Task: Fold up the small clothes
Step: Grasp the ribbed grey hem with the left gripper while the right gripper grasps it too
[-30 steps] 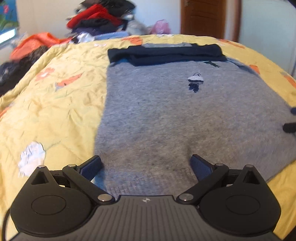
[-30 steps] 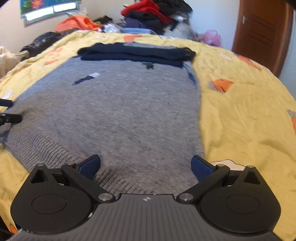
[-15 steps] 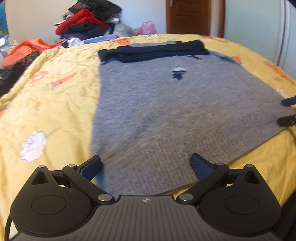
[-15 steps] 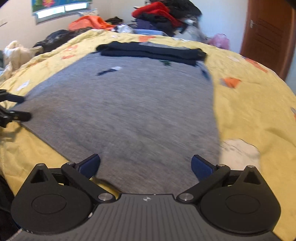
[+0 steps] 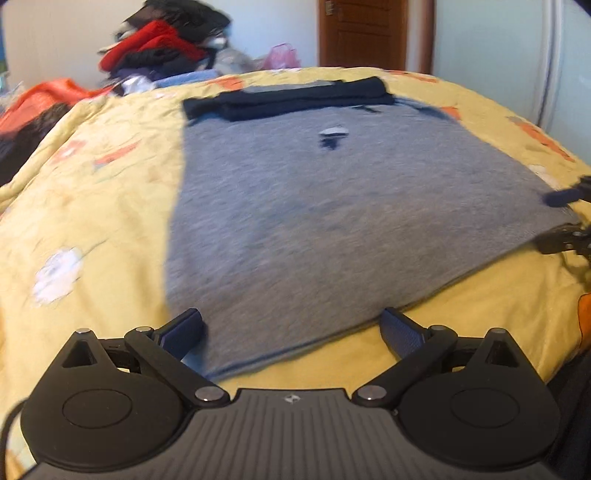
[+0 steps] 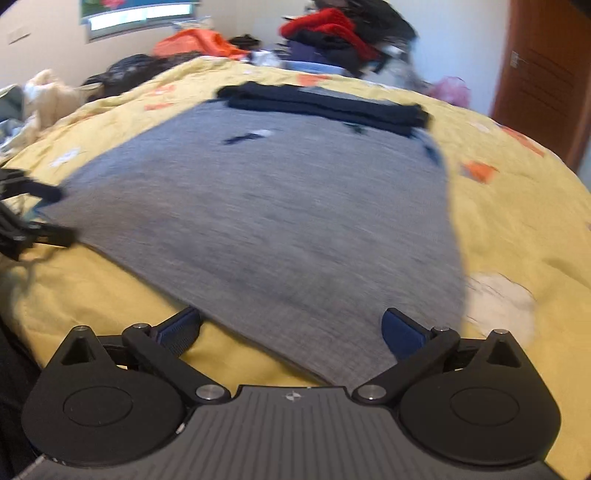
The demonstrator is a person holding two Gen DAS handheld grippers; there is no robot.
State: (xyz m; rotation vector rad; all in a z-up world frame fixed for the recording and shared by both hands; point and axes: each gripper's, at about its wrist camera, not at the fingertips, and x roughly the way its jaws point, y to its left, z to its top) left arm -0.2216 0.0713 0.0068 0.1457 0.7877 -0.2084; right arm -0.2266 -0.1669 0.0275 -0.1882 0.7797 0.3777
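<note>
So the grey sweater (image 5: pixel 332 206) is lying flat on the bed (image 5: pixel 92 206), its navy sleeves (image 5: pixel 295 98) folded across the far end. Left hand-held gripper (image 5: pixel 291 330) sits at the sweater's near left corner, right hand-held gripper (image 6: pixel 291 328) at the near right one, both wide open and holding nothing. My worry: knit is thick and floppy, so a shallow pinch on the hem could slip or drag the yellow quilt up too, leaving a skewed fold.

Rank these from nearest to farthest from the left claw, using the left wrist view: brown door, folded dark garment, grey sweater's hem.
1. grey sweater's hem, just ahead of the left claw.
2. folded dark garment, across the sweater's far end.
3. brown door, in the back wall.
</note>
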